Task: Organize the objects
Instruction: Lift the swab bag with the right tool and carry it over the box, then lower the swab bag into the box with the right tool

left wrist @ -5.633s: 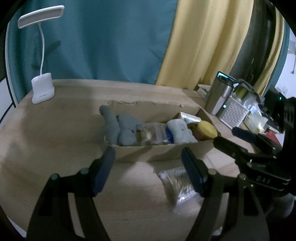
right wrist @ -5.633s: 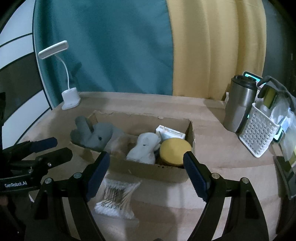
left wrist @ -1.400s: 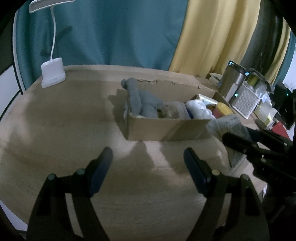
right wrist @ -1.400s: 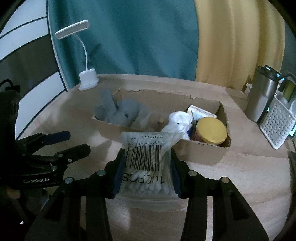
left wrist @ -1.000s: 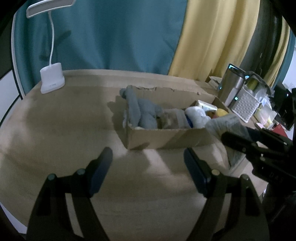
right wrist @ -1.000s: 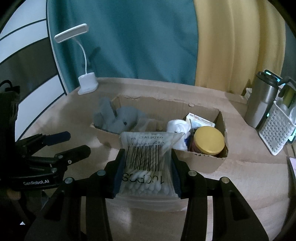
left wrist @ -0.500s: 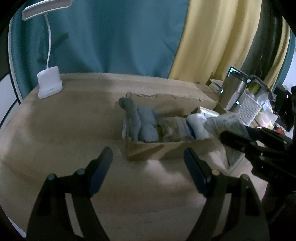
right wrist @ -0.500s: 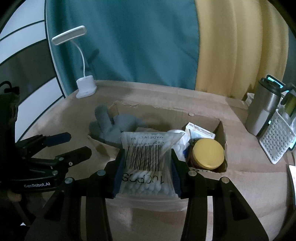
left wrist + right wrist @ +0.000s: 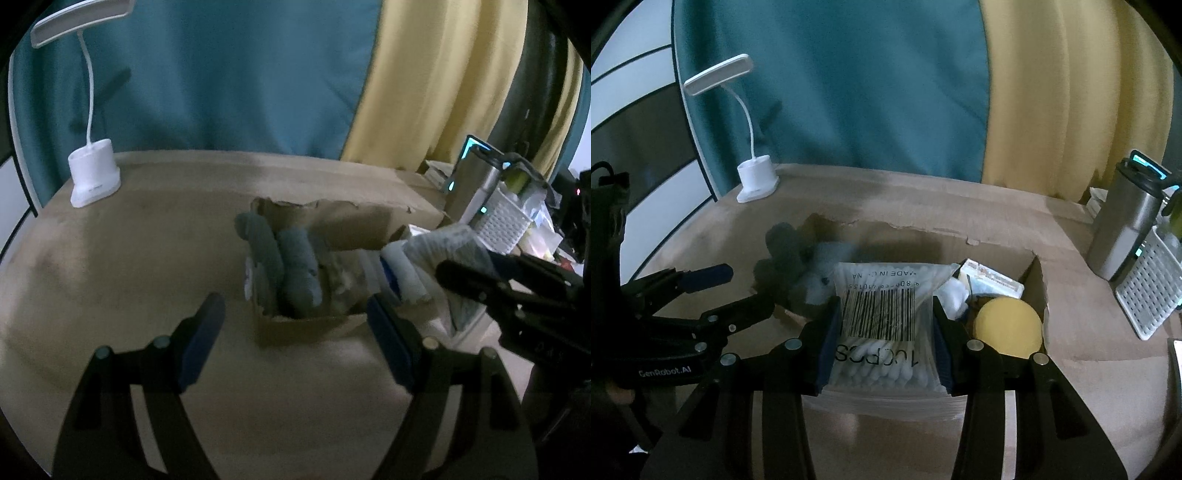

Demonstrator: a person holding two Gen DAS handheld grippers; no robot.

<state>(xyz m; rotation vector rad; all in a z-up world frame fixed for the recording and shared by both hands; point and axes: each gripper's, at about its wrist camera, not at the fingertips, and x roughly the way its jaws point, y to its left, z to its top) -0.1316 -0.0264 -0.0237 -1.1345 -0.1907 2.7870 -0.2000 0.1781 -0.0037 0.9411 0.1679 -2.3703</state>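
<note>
My right gripper [image 9: 884, 328] is shut on a clear bag of cotton swabs [image 9: 884, 314] and holds it above the near wall of an open cardboard box [image 9: 1039, 291]. The box holds grey plush toys [image 9: 790, 247], a white roll [image 9: 955, 293], a small carton [image 9: 991, 282] and a yellow-lidded jar [image 9: 1008, 326]. My left gripper [image 9: 295, 341] is open and empty, in front of the box's left end [image 9: 303, 326]. In the left wrist view the right gripper [image 9: 491, 280] and bag [image 9: 447, 245] show at the right.
A white desk lamp [image 9: 755, 181] stands at the table's back left. A steel tumbler [image 9: 1123, 229] and a white perforated basket [image 9: 1148, 295] stand at the right. A teal and yellow curtain hangs behind the wooden table [image 9: 129, 266].
My right gripper has carried the bag forward and now holds it over the box's near wall. My left gripper has drifted closer to the box's left end, still open.
</note>
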